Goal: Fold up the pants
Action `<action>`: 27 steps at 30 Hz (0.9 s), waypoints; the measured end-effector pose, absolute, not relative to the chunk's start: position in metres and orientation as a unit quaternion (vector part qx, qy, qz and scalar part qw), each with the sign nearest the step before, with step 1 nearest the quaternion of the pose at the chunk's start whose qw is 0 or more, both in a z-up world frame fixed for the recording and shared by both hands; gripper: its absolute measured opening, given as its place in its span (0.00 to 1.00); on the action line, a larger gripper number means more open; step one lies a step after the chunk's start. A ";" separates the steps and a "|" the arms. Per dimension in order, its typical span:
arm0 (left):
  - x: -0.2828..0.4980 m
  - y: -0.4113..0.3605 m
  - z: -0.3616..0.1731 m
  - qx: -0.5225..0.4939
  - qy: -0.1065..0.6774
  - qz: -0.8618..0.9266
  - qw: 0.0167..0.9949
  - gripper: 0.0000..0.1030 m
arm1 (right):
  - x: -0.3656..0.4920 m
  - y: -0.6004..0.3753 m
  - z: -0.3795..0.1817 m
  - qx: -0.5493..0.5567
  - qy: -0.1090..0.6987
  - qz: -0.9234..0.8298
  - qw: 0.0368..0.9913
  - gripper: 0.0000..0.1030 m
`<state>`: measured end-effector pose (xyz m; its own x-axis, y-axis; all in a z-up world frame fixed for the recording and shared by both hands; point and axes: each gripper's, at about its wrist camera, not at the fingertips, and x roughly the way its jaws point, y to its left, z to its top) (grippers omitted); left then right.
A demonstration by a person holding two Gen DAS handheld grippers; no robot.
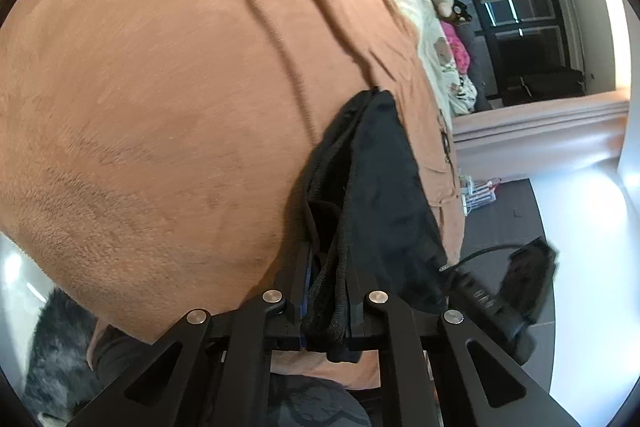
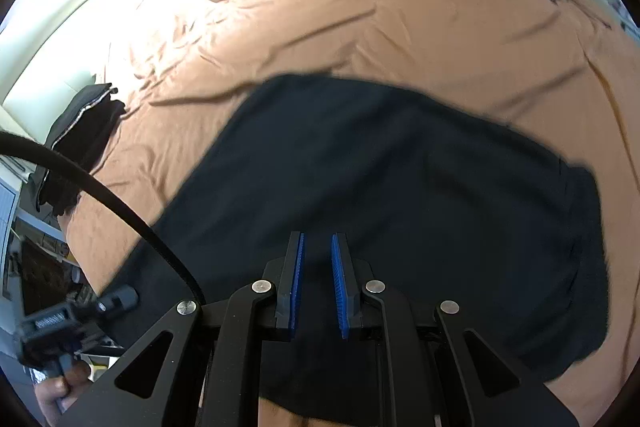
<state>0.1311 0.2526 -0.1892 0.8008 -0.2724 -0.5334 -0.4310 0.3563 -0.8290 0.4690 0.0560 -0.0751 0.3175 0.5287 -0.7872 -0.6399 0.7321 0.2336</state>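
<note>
Black pants (image 2: 380, 187) lie spread on the orange bedspread (image 2: 360, 27), blurred by motion. My right gripper (image 2: 318, 247) hangs just above them with its blue-padded fingers (image 2: 297, 267) apart and nothing between them. In the left wrist view my left gripper (image 1: 330, 259) is shut on a bunched edge of the black pants (image 1: 380, 187), which rise from the jaws over the orange bedspread (image 1: 160, 87). The other gripper (image 1: 516, 291) shows at the lower right of that view, and the left one (image 2: 52, 327), held by a hand, at the lower left of the right wrist view.
A pile of dark clothing (image 2: 80, 131) lies at the bed's left edge. A black cable (image 2: 100, 191) arcs across the left side. Pillows and soft toys (image 1: 444, 3) lie at the bed's head. A dark window (image 1: 520, 27) and a grey floor mat (image 1: 508, 211) lie beyond.
</note>
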 end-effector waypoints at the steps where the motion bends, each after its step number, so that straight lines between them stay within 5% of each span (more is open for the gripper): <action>1: 0.132 0.251 -0.185 -0.563 0.309 0.047 0.765 0.11 | 0.467 0.053 -0.079 -0.055 0.467 0.357 0.807 0.11; 15: 0.160 0.223 -0.118 -0.516 0.294 -0.016 0.804 0.11 | 0.435 0.025 -0.112 0.019 0.503 0.392 0.770 0.11; 27: 0.206 0.183 -0.069 -0.456 0.298 -0.067 0.836 0.11 | 0.443 -0.041 -0.077 0.084 0.472 0.403 0.779 0.11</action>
<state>0.2059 0.1831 -0.0686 0.8132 -0.3836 -0.4378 -0.1607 0.5750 -0.8023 0.4434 -0.0412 -0.0770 0.2286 0.7077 -0.6684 -0.5494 0.6607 0.5116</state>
